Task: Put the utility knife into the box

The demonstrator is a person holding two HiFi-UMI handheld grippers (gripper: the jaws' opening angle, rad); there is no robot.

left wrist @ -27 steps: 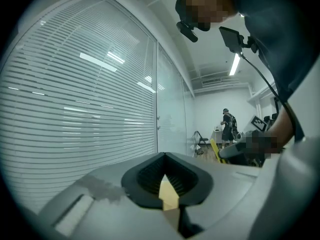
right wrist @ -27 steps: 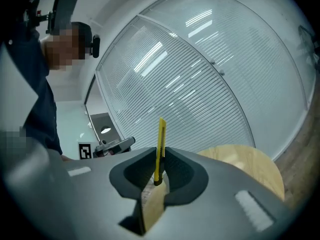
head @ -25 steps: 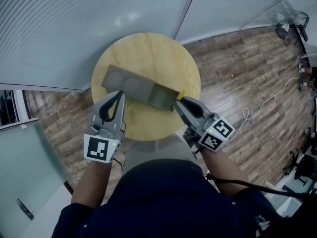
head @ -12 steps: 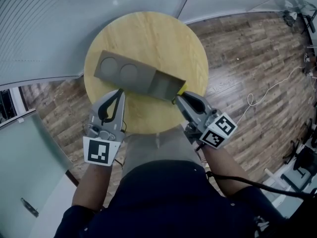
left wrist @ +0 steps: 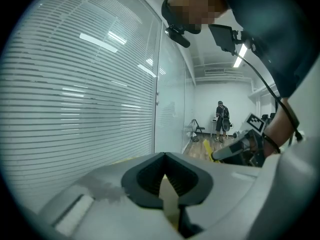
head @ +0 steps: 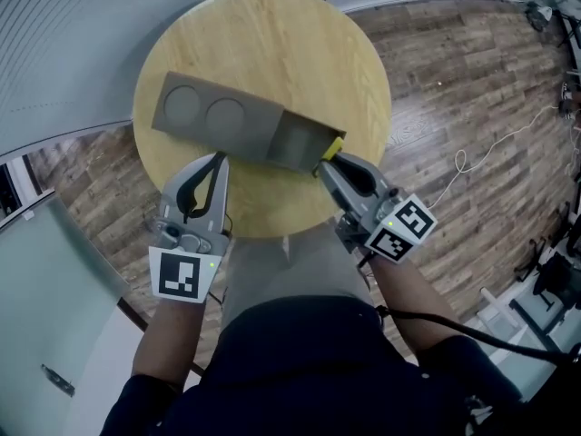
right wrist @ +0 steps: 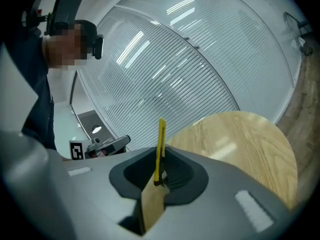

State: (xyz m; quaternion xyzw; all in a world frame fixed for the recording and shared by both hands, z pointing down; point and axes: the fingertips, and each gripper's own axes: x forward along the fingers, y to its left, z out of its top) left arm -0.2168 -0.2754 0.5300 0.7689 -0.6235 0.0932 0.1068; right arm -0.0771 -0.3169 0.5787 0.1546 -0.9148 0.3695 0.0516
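1. Head view coming through: the round wooden table (head: 272,34) fills the upper middle of the frame, with plank floor (head: 454,98) around it.
2. The grey box (head: 259,127) lies slantwise across the table. It has two round hollows (head: 182,105) toward its upper-left end and an open compartment (head: 300,142) at its lower-right end.
3. My right gripper (head: 325,163) reaches in from the lower right, its tips right at the box's lower-right corner.
4. That one's jaws are clamped on the utility knife (head: 335,145). In the right gripper view the yellow knife stands upright in the middle of the frame, pinched edge-on between the pads and poking out past the tips.
5. So the knife is up in the grip, not in the box. Its yellow end sits at the box's right edge, just beside the open compartment, and I can't tell whether it touches the box.
6. My left gripper (head: 218,160) sits lower left of centre, with its tips up against the near long side of the box. I can't judge contact from here.
7. In the left gripper view, its jaws meet at the tips with nothing between them.
8. At the right of that view, a person (left wrist: 221,121) stands far off at the back of the room.
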